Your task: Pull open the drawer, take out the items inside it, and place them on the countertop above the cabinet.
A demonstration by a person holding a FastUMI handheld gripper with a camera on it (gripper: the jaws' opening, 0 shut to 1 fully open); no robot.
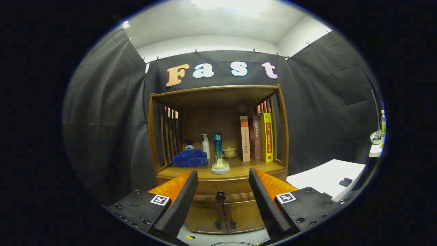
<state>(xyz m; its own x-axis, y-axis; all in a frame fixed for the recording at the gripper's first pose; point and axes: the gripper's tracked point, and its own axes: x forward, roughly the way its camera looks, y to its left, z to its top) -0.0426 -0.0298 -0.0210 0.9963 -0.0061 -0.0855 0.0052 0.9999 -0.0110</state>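
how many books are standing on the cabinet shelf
3, upright side by side at the shelf's right end: a tan book nearest the small lidded ceramic cup, a dark brown book in the middle, a yellow book outermost. The open gripper points at the closed drawer's black knob.

The wooden drawer (pixel 222 194) sits fully closed in the cabinet (pixel 222 212), its dark round knob (pixel 220 196) centred on the front, between the fingers. Just above it lies the countertop (pixel 239 169), a wooden shelf surface under an open hutch.
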